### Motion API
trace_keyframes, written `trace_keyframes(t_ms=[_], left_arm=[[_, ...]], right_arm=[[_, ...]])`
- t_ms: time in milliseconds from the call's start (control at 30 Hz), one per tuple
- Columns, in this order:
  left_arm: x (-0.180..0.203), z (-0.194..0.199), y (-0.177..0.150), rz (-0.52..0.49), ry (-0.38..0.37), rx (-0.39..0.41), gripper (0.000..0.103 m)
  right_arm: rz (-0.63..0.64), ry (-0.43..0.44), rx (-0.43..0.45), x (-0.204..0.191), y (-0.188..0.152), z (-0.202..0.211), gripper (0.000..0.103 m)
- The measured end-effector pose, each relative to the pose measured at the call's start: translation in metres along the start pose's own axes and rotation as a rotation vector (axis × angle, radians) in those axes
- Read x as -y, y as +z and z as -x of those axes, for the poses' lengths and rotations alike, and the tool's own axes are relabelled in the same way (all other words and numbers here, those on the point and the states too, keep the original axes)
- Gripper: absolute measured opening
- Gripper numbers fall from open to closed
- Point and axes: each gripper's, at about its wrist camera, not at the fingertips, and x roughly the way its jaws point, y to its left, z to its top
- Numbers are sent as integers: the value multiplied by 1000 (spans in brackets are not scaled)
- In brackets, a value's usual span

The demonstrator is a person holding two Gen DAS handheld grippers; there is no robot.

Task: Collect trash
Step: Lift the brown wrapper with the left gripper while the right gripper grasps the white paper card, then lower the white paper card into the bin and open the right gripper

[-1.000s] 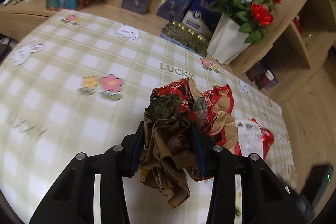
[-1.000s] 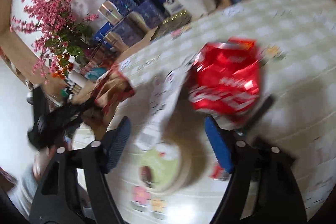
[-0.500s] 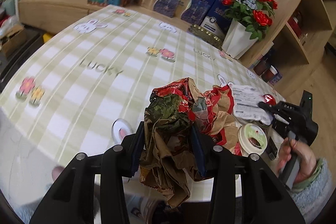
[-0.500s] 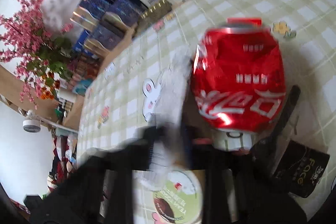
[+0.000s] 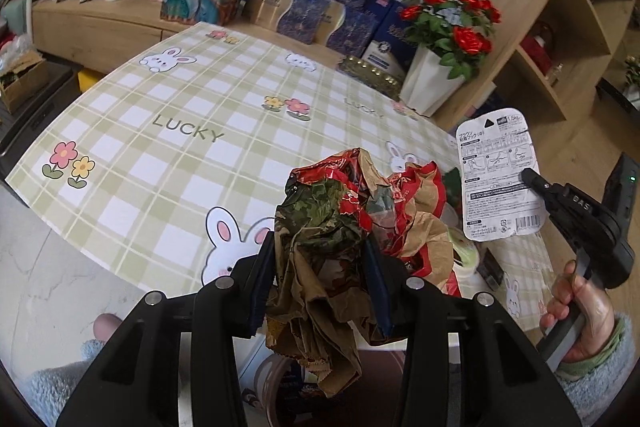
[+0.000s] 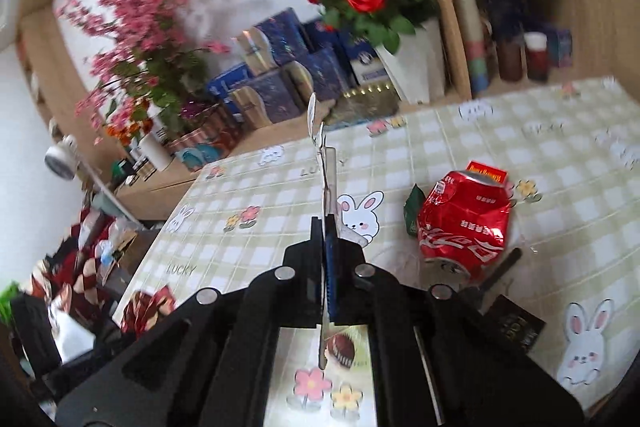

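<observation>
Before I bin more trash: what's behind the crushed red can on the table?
A small red box pokes out behind the can, and a green wrapper lies beside it. The can covers most of the box.

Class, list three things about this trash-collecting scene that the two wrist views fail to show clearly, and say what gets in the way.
1. Left wrist view: the round container below the table edge is mostly hidden by the left claw and its crumpled wrapper.
2. Right wrist view: the printed card shows edge-on, so its text is unreadable.
3. Right wrist view: the green-lidded tub is covered by the right claw.
</observation>
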Motion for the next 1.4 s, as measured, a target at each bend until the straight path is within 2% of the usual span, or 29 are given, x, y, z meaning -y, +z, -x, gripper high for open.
trace_keyframes(t_ms=[233,600,867,1233,1400], left_arm=[[14,29,-19,-33,-7,22,41],[28,64,-58,-60,1,39,41],[30,84,-79,-61,30,48,42],[31,92,-82,-71,37,58,42],[26,90,-83,-60,51,51,43]], right_arm=[[74,-7,10,-7,-29,58,6],[93,51,-112,-10,-108,107,6],[83,124,-255,-18,-161,115,6],[114,108,-448,-28,-194,90,6],[91,69,-486,-23,-202,79,6]])
